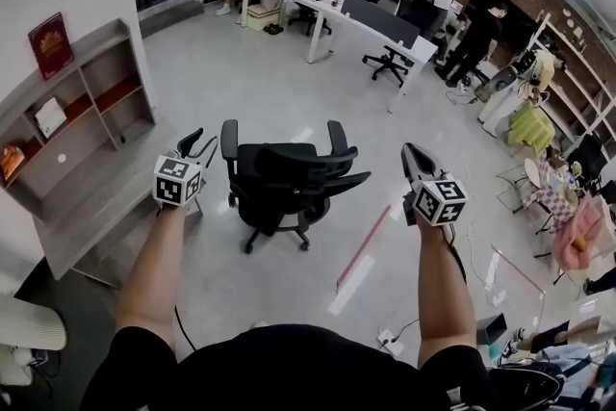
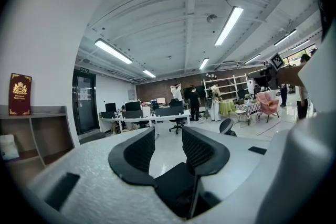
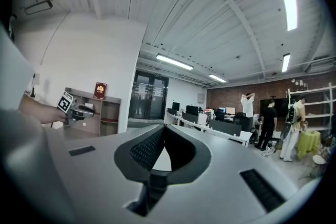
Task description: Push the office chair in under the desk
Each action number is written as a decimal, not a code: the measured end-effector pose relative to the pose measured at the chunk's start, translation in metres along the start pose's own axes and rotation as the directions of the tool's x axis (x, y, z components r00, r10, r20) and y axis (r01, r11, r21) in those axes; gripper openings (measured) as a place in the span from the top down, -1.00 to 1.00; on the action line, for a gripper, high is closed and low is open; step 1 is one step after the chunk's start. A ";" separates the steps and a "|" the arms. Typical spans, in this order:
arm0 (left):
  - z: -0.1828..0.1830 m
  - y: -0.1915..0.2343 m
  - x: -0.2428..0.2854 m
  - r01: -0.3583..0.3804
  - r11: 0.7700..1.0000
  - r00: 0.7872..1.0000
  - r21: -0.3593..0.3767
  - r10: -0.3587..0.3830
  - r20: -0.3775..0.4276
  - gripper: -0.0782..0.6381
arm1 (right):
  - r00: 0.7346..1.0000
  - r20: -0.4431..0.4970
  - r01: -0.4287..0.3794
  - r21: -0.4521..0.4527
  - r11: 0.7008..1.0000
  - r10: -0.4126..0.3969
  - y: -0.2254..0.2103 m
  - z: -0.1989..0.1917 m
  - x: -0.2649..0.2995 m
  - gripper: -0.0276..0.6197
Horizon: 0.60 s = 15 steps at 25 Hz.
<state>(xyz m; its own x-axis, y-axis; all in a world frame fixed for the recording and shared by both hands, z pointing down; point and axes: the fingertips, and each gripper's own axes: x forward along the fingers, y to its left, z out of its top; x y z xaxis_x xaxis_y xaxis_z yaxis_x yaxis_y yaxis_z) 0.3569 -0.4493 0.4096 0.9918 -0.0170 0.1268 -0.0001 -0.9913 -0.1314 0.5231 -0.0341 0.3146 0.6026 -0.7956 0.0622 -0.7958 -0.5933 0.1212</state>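
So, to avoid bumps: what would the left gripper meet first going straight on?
Likely nothing near: the left gripper points past the black office chair, over bare floor, toward the long white desk far ahead; depth is unclear.

The grey, shiny floor (image 1: 289, 101) fills the middle of the head view. A black office chair (image 1: 286, 176) stands on it in the centre, on its wheels. To the lower right of the chair a pink tape line (image 1: 364, 247) lies on the floor. A shelf unit (image 1: 91, 135) stands at the left edge. A long white counter (image 1: 322, 14) stands at the top. A white power strip (image 1: 390, 339) lies near the bottom.
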 end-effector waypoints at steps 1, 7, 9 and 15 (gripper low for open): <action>-0.003 0.002 0.003 0.002 1.000 1.000 -0.001 -0.002 -0.002 0.30 | 1.000 -0.002 -0.004 -0.001 1.000 0.004 0.002 -0.001 0.005 0.89; -0.003 0.003 0.018 -0.003 1.000 1.000 -0.003 0.003 -0.011 0.30 | 0.999 0.020 -0.028 -0.001 1.000 0.028 -0.005 0.005 0.029 0.89; 0.001 0.002 0.023 -0.012 1.000 1.000 0.001 0.012 -0.012 0.30 | 0.999 0.030 -0.043 0.005 0.999 0.043 -0.011 0.004 0.037 0.89; 0.020 -0.014 0.033 -0.076 0.995 0.997 0.058 0.076 -0.006 0.30 | 0.993 0.060 -0.100 0.026 0.995 0.099 -0.044 -0.006 0.057 0.89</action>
<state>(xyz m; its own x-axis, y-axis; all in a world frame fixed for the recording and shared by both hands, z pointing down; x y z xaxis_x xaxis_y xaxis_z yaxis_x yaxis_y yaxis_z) 0.3925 -0.4339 0.3960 0.9881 -0.0932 0.1226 -0.0677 -0.9780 -0.1973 0.5927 -0.0532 0.3192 0.5167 -0.8561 0.0148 -0.8534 -0.5136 0.0889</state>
